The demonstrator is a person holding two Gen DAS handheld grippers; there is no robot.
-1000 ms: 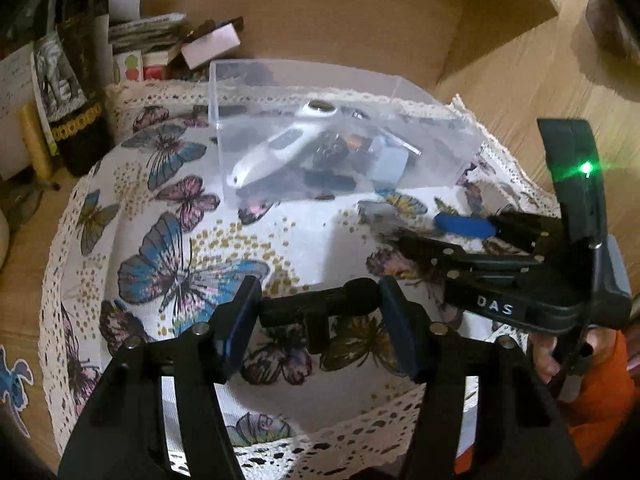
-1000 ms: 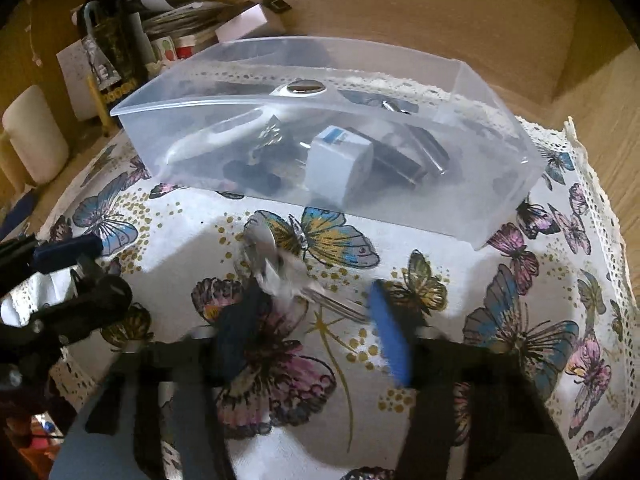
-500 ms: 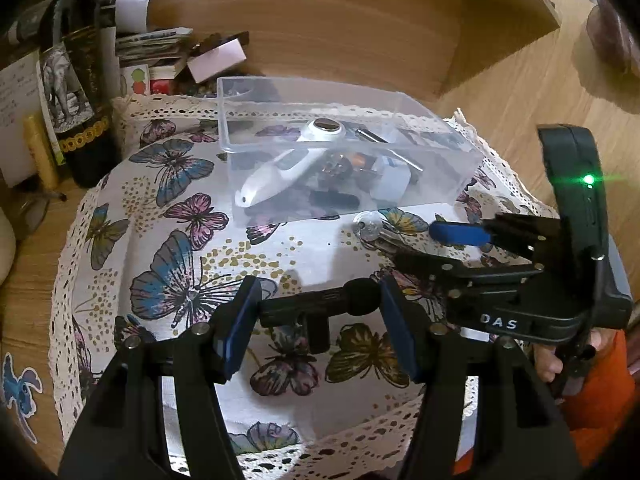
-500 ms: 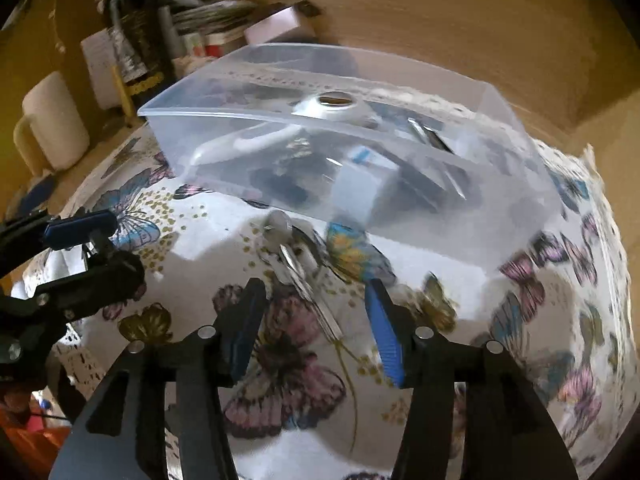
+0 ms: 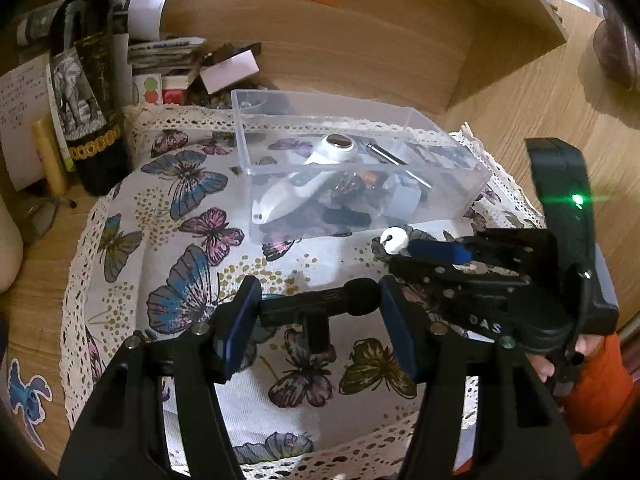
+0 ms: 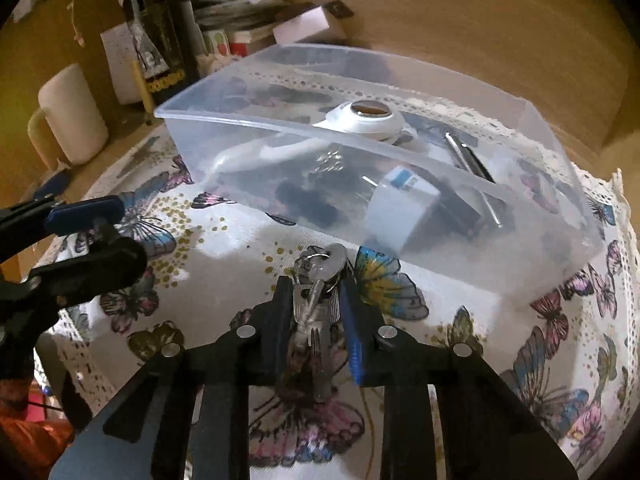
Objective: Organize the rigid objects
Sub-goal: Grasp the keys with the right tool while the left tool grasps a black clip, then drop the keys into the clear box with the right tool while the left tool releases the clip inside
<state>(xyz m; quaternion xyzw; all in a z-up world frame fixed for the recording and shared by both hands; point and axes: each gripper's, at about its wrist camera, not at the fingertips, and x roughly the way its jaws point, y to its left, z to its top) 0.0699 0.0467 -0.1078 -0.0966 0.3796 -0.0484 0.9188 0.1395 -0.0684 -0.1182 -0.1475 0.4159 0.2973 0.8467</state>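
Note:
A bunch of metal keys point(image 6: 320, 270) lies on the butterfly cloth just in front of the clear plastic box point(image 6: 440, 248). My right gripper point(image 6: 315, 280) is closing on the keys, and both pads touch them. In the left wrist view the right gripper point(image 5: 402, 256) shows at the right with a pale key head point(image 5: 394, 240) at its tip. My left gripper point(image 5: 319, 296) is shut on a black T-shaped part point(image 5: 320, 306), held above the cloth. The box point(image 5: 360, 216) holds a white device, a metal pen, a small white box and dark items.
A dark wine bottle point(image 5: 88, 92) and a pile of papers and small boxes point(image 5: 180, 64) stand behind the box on the left. A white mug point(image 6: 72, 116) sits at the far left. The lace-edged cloth point(image 5: 160, 220) covers the wooden desk. A hand in an orange sleeve point(image 5: 592, 380) holds the right gripper.
The right gripper's jaws stood wide around the keys half a second ago and have now closed onto them. The left gripper has kept still with the black part.

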